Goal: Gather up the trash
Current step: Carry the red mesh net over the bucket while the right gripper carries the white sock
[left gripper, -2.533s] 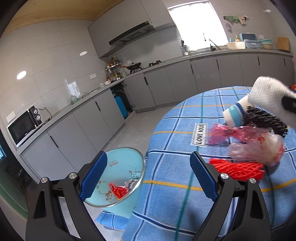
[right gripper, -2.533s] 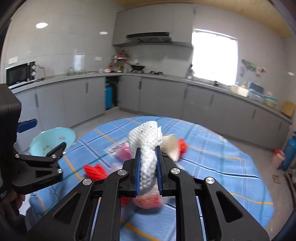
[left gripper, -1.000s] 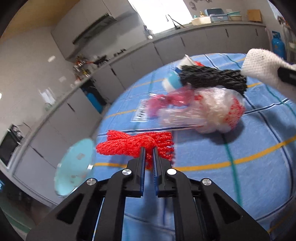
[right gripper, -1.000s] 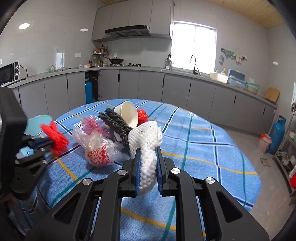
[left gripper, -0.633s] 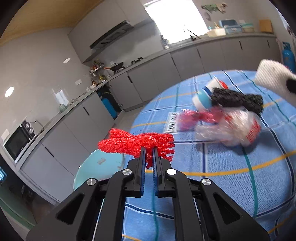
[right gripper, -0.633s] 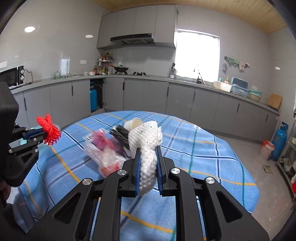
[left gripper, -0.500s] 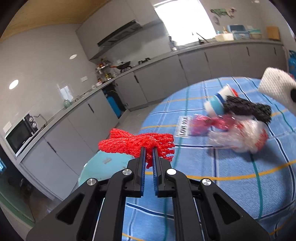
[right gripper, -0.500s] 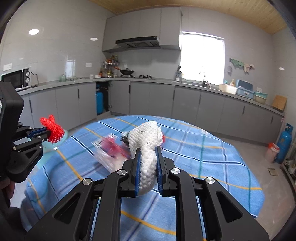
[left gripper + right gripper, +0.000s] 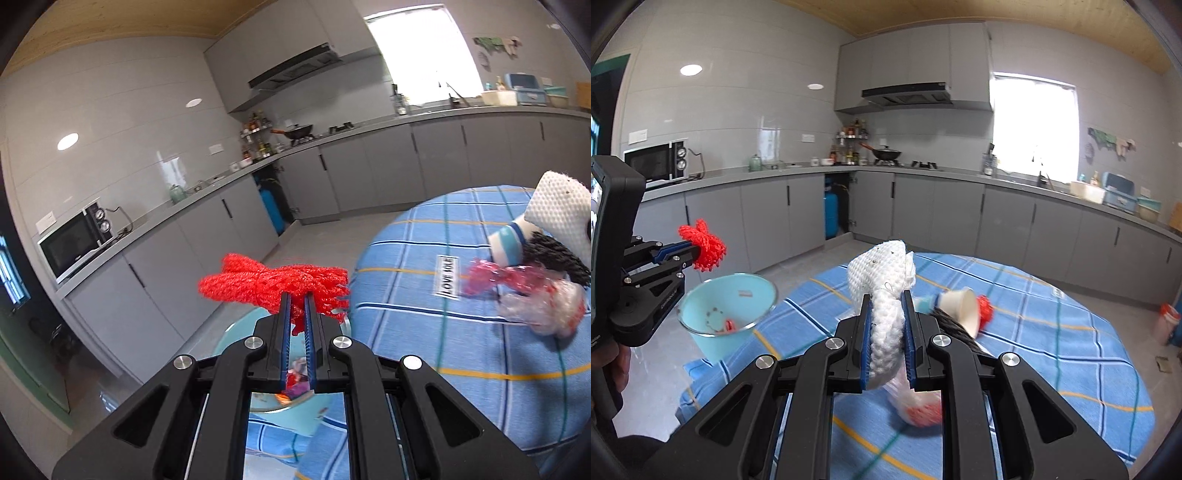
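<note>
A: Since a second back, left tongs (image 9: 297,308) have lifted the red mesh net (image 9: 275,286) clear off the desk (image 9: 461,365); it was lying on the blue checked cloth, now it hangs in the air out past the desk edge. Right tongs (image 9: 888,332) have come up a bit too, same white foam net (image 9: 882,280) in them as before.

B: Grip state?

A: Left: pressed nearly together, pinching the red net by its middle, ends sticking out both sides. Right: clamped on the white foam net, which bulges out above the pads.

B: Where's the bin?

A: Light blue trash bin (image 9: 727,310) beside the desk, on the left in the right wrist view. Left tongs sit above and just to the side of its rim there. In the left wrist view the bin is mostly hidden under the tongs.

B: Progress?

A: Bin already has a few scraps in the bottom. Two pieces in hand, neither dropped yet. Left on the desk: paper cup (image 9: 960,308), black mesh net (image 9: 554,258), pink plastic wrapper (image 9: 502,277), clear bag with red print (image 9: 546,310), and something small and red behind the cup, can't tell what.

B: So, roughly?

A: I'd say under halfway. Next is likely releasing red net over the bin, then the white.
</note>
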